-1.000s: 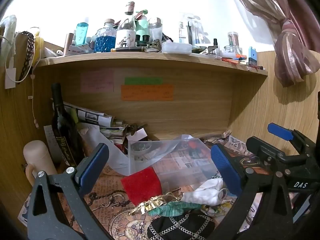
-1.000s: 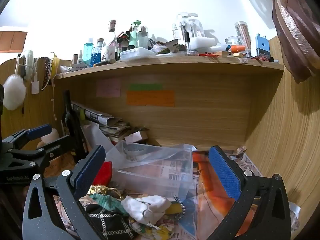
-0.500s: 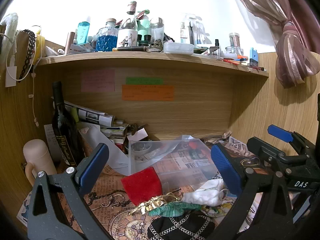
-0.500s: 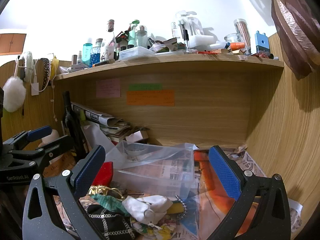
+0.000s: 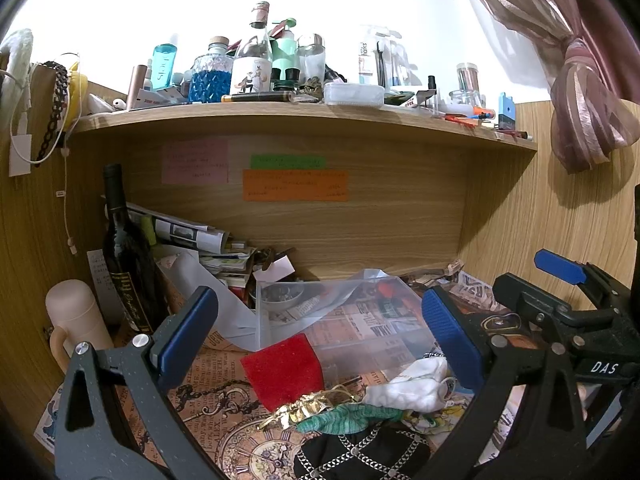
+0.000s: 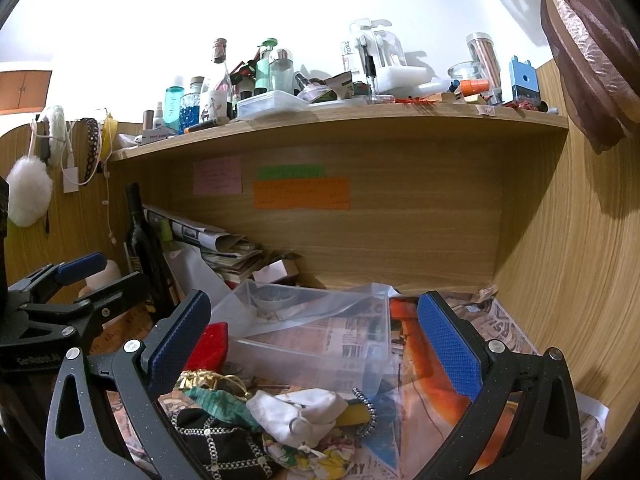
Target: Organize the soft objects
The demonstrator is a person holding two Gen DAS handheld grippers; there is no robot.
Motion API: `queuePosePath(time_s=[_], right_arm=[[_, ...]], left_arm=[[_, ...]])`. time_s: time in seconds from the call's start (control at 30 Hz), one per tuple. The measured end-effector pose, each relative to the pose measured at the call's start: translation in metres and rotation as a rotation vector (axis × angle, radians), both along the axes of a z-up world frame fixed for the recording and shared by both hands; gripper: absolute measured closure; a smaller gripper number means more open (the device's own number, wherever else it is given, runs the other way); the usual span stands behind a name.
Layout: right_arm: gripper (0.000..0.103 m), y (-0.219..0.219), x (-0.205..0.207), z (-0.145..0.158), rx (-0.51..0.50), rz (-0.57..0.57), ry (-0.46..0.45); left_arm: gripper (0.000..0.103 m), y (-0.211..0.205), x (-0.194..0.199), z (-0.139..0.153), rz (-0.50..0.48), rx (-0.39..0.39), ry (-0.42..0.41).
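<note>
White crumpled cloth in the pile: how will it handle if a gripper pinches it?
The white crumpled cloth looks thin and folded, so it will probably drape limply and weigh little. It lies against the green knit piece and a beaded band, so it may drag those along. A small ring on it could snag.

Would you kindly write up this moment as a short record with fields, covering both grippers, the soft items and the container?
left gripper: open, holding nothing, above the pile
right gripper: open, holding nothing
soft pile: red pad, white cloth, green cloth, black chain-pattern piece, all on the desk
clear plastic bin: behind the pile, a clear plastic sheet draped over it, no soft items visible inside
task status: sorting not yet begun
</note>
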State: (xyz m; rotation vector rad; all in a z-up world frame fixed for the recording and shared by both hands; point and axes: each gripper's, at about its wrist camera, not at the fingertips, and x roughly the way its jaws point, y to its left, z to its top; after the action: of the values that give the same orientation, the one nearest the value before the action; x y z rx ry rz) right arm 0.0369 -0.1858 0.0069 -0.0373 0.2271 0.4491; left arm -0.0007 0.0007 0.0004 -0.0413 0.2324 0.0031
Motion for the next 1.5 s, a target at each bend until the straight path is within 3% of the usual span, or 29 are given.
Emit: queuePosePath(time_s=[1.5], right_arm=[[0.000, 0.0017, -0.0022, -0.0029, 0.004, 0.017, 0.000]], left_arm=[[0.000, -0.0015, 0.0055, -0.0039, -0.006, 0.004, 0.012]])
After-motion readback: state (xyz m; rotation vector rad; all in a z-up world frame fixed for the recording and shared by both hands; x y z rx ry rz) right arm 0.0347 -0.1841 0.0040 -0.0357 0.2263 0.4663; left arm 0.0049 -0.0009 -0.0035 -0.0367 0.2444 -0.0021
